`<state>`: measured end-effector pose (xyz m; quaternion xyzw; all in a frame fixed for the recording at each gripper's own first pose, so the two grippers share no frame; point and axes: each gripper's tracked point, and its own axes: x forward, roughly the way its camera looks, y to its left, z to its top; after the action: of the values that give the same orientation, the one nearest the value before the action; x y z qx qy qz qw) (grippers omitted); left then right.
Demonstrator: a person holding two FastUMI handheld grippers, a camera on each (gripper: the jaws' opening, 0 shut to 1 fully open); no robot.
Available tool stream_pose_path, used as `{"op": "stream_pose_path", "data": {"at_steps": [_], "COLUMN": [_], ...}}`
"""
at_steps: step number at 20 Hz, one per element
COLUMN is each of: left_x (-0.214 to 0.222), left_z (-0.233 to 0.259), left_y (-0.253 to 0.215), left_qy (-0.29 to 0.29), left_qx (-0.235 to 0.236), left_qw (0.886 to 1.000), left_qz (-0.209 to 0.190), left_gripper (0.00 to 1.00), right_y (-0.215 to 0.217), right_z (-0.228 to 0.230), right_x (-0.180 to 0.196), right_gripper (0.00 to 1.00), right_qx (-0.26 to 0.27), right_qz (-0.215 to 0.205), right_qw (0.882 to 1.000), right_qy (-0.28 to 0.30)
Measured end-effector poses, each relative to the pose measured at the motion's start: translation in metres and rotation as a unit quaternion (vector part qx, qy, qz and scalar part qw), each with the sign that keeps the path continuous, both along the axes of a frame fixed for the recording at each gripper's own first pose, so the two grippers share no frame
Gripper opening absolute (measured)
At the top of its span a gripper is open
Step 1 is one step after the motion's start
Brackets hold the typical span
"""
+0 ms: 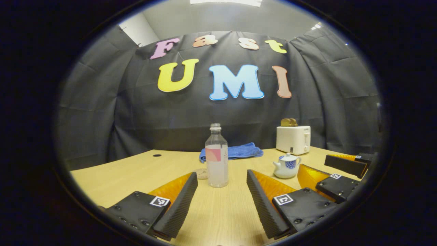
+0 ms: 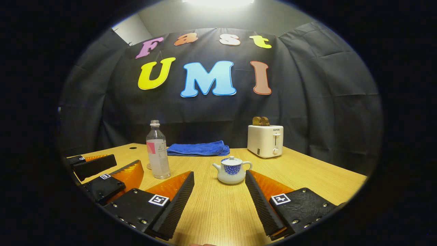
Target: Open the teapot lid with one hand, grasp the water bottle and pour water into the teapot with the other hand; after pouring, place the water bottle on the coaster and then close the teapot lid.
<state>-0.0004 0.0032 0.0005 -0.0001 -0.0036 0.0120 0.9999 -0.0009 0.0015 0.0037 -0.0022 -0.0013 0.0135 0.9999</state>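
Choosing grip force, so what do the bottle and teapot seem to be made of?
Bottle: clear thin plastic by the look, see-through walls, threaded uncapped neck, paper-like label.
Teapot: probably glazed ceramic, glossy white with a blue pattern, lid still on.

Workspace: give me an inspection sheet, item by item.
Surface: wooden table, with a small dark hole far left.
Job's things: water bottle upright, uncapped; teapot with lid on; coaster behind the bottle.
Clutter: blue towel; toaster holding bread.
Grippers: left gripper open, facing the bottle; right gripper open, facing the teapot.
Cables: nothing seen.
Surroundings: black cloth wall, ceiling light.
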Motion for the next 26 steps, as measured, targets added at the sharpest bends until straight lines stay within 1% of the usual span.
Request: {"op": "stream_pose_path", "data": {"at_steps": [2,4,6,10,13,14,15,17,19,20,21,22,23,24,25,26], "left_x": [0.008,0.019,0.034,0.051,0.058,0.061,0.065,0.072,0.077,0.08,0.082,0.085,0.087,0.088,0.089,0.091], "left_z": [0.0,-0.002,0.012,0.023,0.029,0.03,0.028,0.025,0.023,0.022,0.022,0.021,0.019,0.02,0.02,0.021], "left_y": [-0.003,0.002,0.012,0.023,0.029,0.03,0.03,0.03,0.03,0.03,0.03,0.031,0.032,0.032,0.034,0.035], "left_qy": [0.002,0.014,0.004,-0.001,-0.002,-0.003,0.001,0.006,0.009,0.008,0.009,0.01,0.012,0.012,0.011,0.009], "left_qx": [0.0,0.012,0.005,0.002,0.0,0.0,0.0,-0.002,-0.006,-0.006,-0.005,-0.001,0.001,0.003,0.004,0.003], "left_qw": [1.0,1.0,1.0,1.0,1.0,1.0,1.0,1.0,1.0,1.0,1.0,1.0,1.0,1.0,1.0,1.0], "left_qz": [-0.009,-0.006,-0.005,0.002,0.003,0.002,0.0,-0.002,-0.006,-0.007,-0.008,-0.009,-0.01,-0.011,-0.011,-0.012], "left_gripper": [1.0,1.0,1.0,1.0,1.0,1.0,1.0,1.0,1.0,1.0,1.0,1.0,1.0,1.0,1.0,1.0], "right_y": [-0.002,-0.006,-0.014,-0.023,-0.03,-0.031,-0.031,-0.031,-0.03,-0.03,-0.03,-0.031,-0.029,-0.032,-0.036,-0.036], "right_z": [0.0,-0.003,0.012,0.019,0.015,0.016,0.013,0.008,0.006,0.007,0.003,0.001,-0.001,-0.007,-0.005,-0.008], "right_x": [0.003,0.016,0.045,0.083,0.115,0.123,0.134,0.145,0.154,0.154,0.159,0.161,0.163,0.166,0.164,0.166], "right_gripper": [0.93,0.93,0.93,0.93,0.93,0.92,0.86,0.86,0.83,0.83,0.69,0.63,0.63,0.63,0.49,0.4], "right_qx": [-0.002,-0.008,0.003,0.007,-0.008,-0.012,-0.016,-0.019,-0.021,-0.022,-0.022,-0.021,-0.019,-0.021,-0.021,-0.02], "right_qz": [0.0,-0.002,-0.007,-0.014,-0.024,-0.023,-0.023,-0.021,-0.022,-0.022,-0.02,-0.024,-0.021,-0.032,-0.035,-0.033], "right_qw": [1.0,1.0,1.0,1.0,0.999,0.999,0.999,0.999,0.999,0.998,0.998,0.998,0.998,0.997,0.997,0.997], "right_qy": [0.0,0.011,0.01,0.016,0.022,0.023,0.031,0.039,0.044,0.048,0.051,0.054,0.055,0.06,0.063,0.067]}}
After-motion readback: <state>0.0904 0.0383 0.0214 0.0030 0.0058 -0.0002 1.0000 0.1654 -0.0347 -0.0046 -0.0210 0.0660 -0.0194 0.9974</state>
